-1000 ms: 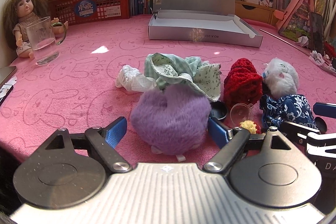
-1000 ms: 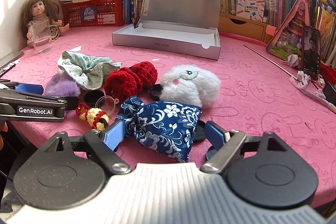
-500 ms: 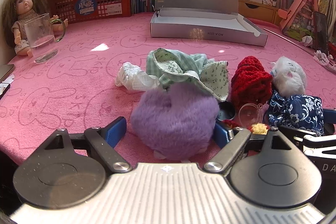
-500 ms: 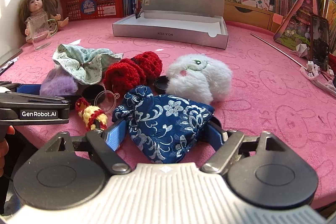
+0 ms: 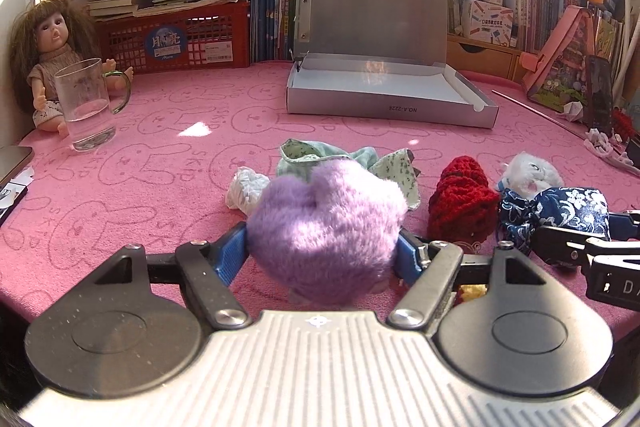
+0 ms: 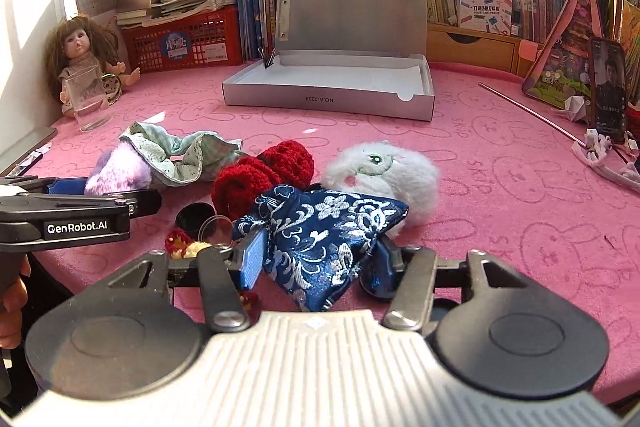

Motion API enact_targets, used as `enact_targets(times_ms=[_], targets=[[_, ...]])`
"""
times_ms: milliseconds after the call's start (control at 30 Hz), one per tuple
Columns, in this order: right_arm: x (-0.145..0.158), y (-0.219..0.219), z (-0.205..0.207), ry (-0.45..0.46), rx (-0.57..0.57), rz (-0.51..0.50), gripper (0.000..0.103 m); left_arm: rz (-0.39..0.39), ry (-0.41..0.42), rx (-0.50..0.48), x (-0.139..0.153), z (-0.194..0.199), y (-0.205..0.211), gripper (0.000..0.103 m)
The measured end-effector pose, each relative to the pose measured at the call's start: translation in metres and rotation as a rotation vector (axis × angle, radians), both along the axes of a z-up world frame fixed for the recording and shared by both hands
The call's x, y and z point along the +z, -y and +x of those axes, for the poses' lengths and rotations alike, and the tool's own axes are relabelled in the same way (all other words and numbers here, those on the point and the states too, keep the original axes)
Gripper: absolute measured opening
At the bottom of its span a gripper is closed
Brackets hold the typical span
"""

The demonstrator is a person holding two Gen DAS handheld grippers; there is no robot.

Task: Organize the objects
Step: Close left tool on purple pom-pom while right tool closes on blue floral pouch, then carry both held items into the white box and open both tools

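My left gripper (image 5: 320, 253) is shut on a fluffy purple plush (image 5: 326, 223) and holds it just above the pink table. My right gripper (image 6: 320, 259) is shut on a blue floral cloth pouch (image 6: 320, 231). Behind them lie a green patterned cloth (image 5: 348, 161), a red knitted piece (image 5: 460, 203), a white plush (image 6: 384, 175) and a crumpled white piece (image 5: 244, 187). An open grey flat box (image 5: 384, 95) stands further back at the centre. The purple plush also shows in the right wrist view (image 6: 120, 171).
A glass mug (image 5: 86, 105) and a doll (image 5: 44, 55) stand at the far left. A red basket (image 5: 176, 41), books and plush toys line the back. A small black lid (image 6: 194, 217), a clear cup (image 6: 216, 229) and a yellow-red knit (image 6: 180, 247) lie near my right gripper.
Both grippers have closed: the left on the purple plush, the right on the blue pouch. Both have lifted slightly, and the view has tilted up.
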State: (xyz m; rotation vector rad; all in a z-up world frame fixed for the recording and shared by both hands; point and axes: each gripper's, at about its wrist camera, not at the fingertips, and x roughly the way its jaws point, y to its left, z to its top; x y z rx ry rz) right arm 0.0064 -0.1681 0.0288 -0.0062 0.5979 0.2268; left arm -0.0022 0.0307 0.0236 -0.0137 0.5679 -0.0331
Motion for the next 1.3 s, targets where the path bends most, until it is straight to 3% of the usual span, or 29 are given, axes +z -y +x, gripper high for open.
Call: enact_targets(times_ms=[300,600,1100,1300], targets=[[0.02,0.012,0.004,0.072,-0.047,-0.008,0.057,0.0,0.047,-0.008,0.014,0.0,-0.002,0.078],[0.032,0.037,0.027,0.036,-0.109,0.089,0.056,-0.042,0.056,-0.018,0.034,0.026,-0.01,0.078],[0.056,0.065,0.061,0.052,-0.142,0.217,0.056,-0.091,0.13,-0.047,0.073,0.067,-0.017,0.078],[0.061,0.067,0.079,0.046,-0.129,0.219,0.056,-0.097,0.121,-0.063,0.077,0.085,-0.014,0.078]])
